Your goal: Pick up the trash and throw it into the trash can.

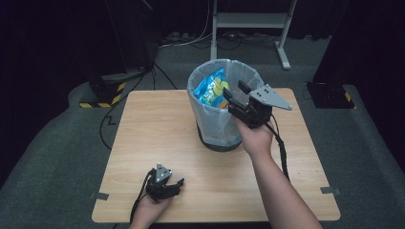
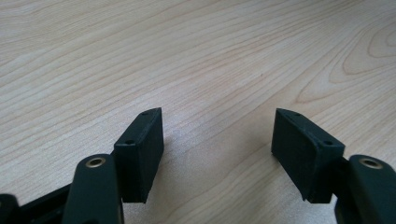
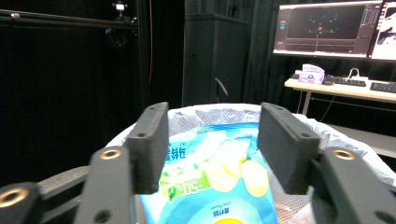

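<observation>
A blue chip bag (image 1: 213, 88) (image 3: 212, 179) stands inside a grey bin (image 1: 216, 128) lined with a clear plastic bag, at the back middle of the wooden table (image 1: 157, 133). My right gripper (image 1: 235, 93) (image 3: 212, 140) hovers at the bin's right rim, open, its jaws framing the bag without touching it. Near the table's front left my left gripper (image 1: 177, 183) (image 2: 217, 140) rests low over bare wood, open and with nothing between its jaws.
The bin liner's rim (image 3: 224, 112) spreads wide around the bag. Beyond the table stand a white metal frame (image 1: 250, 21), black stands with hazard tape (image 1: 107, 93), and a desk with monitors (image 3: 336, 28). Cables trail over the grey carpet.
</observation>
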